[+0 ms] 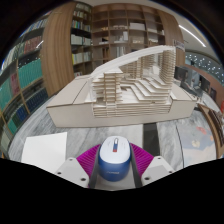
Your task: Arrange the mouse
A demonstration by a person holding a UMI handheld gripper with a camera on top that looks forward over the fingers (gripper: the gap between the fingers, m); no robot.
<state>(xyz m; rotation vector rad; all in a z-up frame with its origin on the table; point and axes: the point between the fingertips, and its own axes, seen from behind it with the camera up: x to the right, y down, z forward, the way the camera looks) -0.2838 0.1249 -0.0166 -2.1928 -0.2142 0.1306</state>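
A blue mouse with a white top [113, 160] sits between my gripper's two fingers, its nose pointing away from me. The magenta pads [88, 159] press against its left and right sides, so my gripper [113, 163] is shut on the mouse. The mouse hides the surface right under it, and I cannot tell whether it rests on the table or is lifted off it.
A large pale architectural model [120, 92] stands on the table just beyond the fingers. A white sheet [45, 150] lies to the left of the fingers. Tall bookshelves [70, 40] fill the background.
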